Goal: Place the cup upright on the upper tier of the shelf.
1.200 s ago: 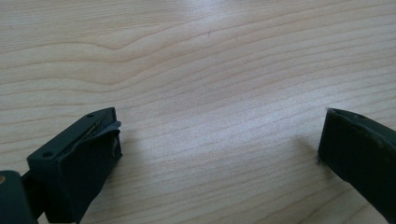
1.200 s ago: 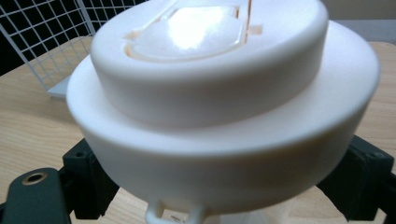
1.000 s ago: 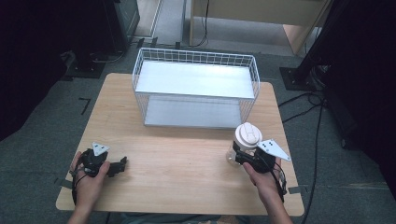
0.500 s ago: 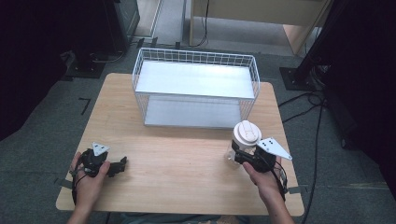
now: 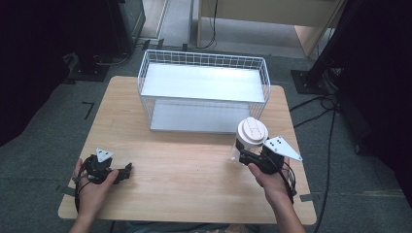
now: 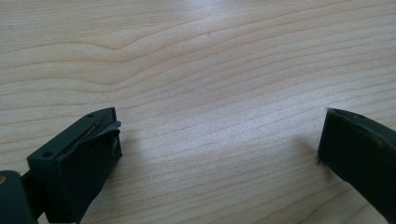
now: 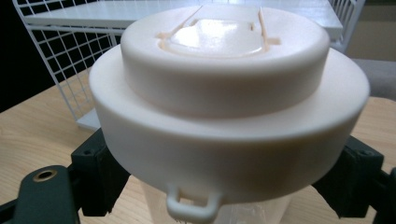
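My left hand (image 5: 94, 187) comes in from the bottom-left, forearm angled up, wrapped round the black two-jaw left gripper (image 5: 127, 171) w/ its grey three-cornered plate on top. It sits low, pointing right. In the left gripper view its jaws stand wide apart, nothing btwn them. My right hand (image 5: 272, 182) comes up from bottom-right, wrist roughly straight, holding the black two-jaw right gripper (image 5: 241, 154), plate on top too, aimed up-left. Its jaws are closed in, one each side of what they clamp.

place: lab or workshop | cues: grey carpet floor (image 5: 43, 160), floor cables (image 5: 318, 104), black equipment stands (image 5: 311, 80)
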The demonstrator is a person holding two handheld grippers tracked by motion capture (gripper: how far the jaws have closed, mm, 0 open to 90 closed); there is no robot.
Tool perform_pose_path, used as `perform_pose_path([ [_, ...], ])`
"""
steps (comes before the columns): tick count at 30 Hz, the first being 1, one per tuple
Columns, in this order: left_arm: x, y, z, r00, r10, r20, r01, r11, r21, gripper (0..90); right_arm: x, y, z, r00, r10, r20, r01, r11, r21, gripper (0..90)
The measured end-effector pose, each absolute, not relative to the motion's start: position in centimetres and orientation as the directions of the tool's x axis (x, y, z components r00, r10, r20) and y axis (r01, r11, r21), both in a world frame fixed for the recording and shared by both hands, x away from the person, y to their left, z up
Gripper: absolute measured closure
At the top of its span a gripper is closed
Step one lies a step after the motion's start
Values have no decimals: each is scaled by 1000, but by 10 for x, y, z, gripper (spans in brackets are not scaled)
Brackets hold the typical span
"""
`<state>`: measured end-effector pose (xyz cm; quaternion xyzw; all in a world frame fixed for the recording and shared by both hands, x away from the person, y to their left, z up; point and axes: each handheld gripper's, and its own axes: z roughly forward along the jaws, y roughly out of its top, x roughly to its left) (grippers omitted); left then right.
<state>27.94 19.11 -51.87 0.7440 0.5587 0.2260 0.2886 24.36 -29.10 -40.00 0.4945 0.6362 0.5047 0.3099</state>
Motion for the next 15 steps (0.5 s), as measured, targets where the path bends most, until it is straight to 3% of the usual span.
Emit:
perform_pose_path([
  [15,279,191,-519,274,962,16,700,-211,682,0,249,-278,-364,-338,938,76,246,10,969,157],
])
